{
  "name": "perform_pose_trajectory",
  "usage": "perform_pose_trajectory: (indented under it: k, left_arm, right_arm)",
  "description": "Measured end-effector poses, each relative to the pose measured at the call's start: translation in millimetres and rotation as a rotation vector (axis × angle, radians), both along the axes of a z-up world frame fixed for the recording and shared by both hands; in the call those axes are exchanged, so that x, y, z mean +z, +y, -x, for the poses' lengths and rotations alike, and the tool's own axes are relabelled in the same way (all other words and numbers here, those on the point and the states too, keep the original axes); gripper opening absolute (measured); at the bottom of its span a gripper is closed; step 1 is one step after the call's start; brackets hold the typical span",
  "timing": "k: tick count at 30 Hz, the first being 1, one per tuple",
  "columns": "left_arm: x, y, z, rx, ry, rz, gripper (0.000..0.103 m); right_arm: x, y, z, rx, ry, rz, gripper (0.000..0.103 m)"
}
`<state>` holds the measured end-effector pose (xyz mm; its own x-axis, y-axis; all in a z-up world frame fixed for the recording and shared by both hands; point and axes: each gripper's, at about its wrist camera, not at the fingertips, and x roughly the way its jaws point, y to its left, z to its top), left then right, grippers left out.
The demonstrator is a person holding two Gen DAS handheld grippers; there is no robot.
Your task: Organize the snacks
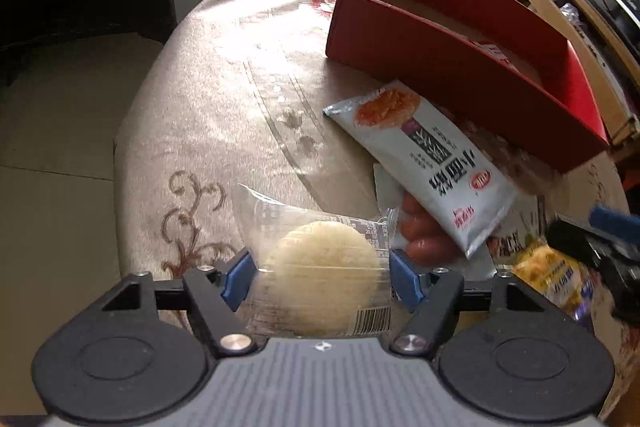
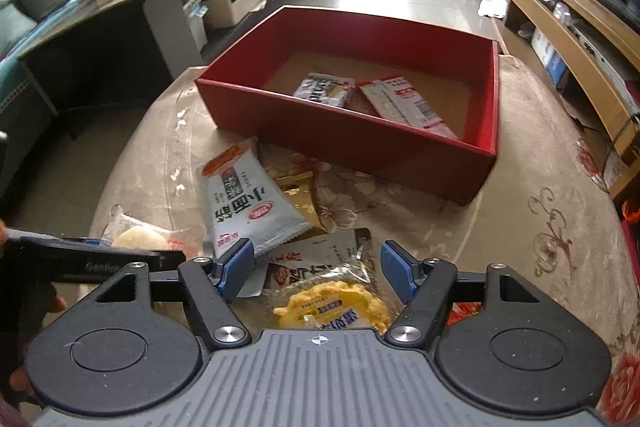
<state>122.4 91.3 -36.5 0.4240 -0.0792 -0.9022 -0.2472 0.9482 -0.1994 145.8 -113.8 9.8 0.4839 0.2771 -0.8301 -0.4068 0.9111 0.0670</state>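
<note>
Clear-wrapped round cake between left gripper fingers, blue pads at wrapper's sides; real grip cannot be told. Grey snack packet and sausages just beyond right pad. Right gripper fingers half open, straddling yellow snack bag, not touching. Red box farther ahead on table, two packets inside.

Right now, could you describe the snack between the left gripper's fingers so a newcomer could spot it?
Start at the red box on the table. Nearer the camera lies a grey-white packet; left of it lies the clear-wrapped round pale bun, the only see-through wrapper showing a plain disc.
</note>
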Motion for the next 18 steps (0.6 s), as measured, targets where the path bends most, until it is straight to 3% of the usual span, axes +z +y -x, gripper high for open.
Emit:
perform_pose_trajectory:
  k: [8,15,18]
  left_arm:
    - [-3.1,3.6,8.1,-0.063,0.018,0.052,0.072]
    - [-3.0,-4.8,6.4,-0.12,0.011,-0.001,0.077]
    - [-4.2,-7.7,3.2,-0.136,0.015,-0.01,0.079]
  right_arm:
    - [-5.0,40.4,-28.1,0.134,0.009,0.059,0.079]
    - [-29.0,105.0,-51.4,0.301,0.006,0.21,0.084]
    - [-46.5,118.6,-60.1,0.32,0.026,0.268,0.084]
